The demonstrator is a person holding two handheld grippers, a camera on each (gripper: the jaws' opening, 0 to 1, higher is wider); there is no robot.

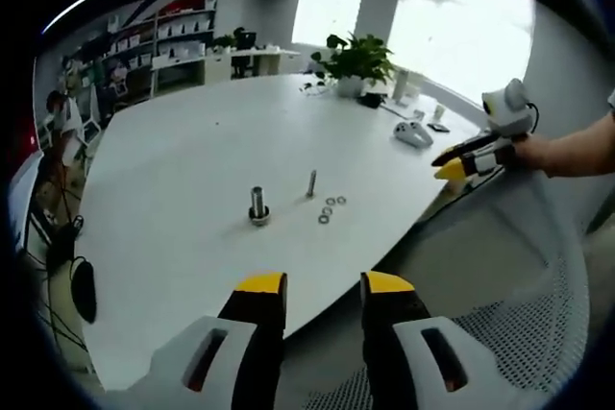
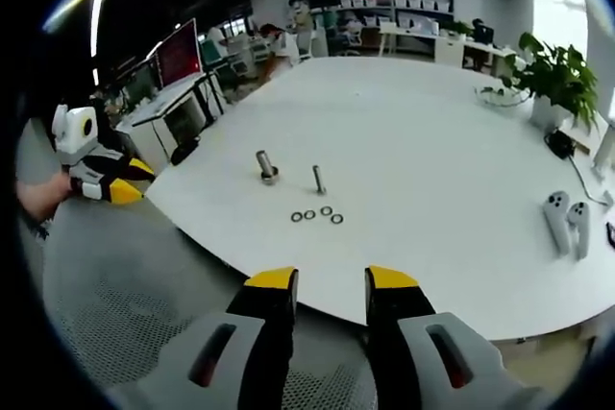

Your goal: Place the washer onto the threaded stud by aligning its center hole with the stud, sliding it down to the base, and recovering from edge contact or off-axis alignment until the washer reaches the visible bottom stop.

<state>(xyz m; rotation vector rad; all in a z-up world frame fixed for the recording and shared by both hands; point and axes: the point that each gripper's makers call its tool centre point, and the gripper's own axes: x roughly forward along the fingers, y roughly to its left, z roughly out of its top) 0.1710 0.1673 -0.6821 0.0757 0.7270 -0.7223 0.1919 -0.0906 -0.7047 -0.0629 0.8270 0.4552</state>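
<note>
In the left gripper view the left hand-held gripper (image 1: 322, 287) hangs off the near edge of the white bench (image 1: 183, 170), jaws released with a clear gap and nothing between them. The right hand-held gripper (image 1: 459, 162) comes in from the right, held in a hand (image 1: 534, 151) beyond the bench's right edge; in the right gripper view its jaws (image 2: 332, 282) are likewise parted and empty, short of the near edge.

On the bench, well ahead of both, four washers (image 2: 317, 215) lie flat in a short row. Just beyond them stands the thin stud (image 2: 317, 179), upright and bare. To its left stands a thicker bolt (image 2: 265, 166) on a wider base. Nothing lies between the grippers and these parts.

Farther off, two white controllers (image 2: 567, 221) lie at the right, with a potted plant (image 2: 555, 79) at the far right. A mesh chair (image 1: 509, 324) sits below the bench edge. Shelves (image 2: 408, 7) line the far wall.
</note>
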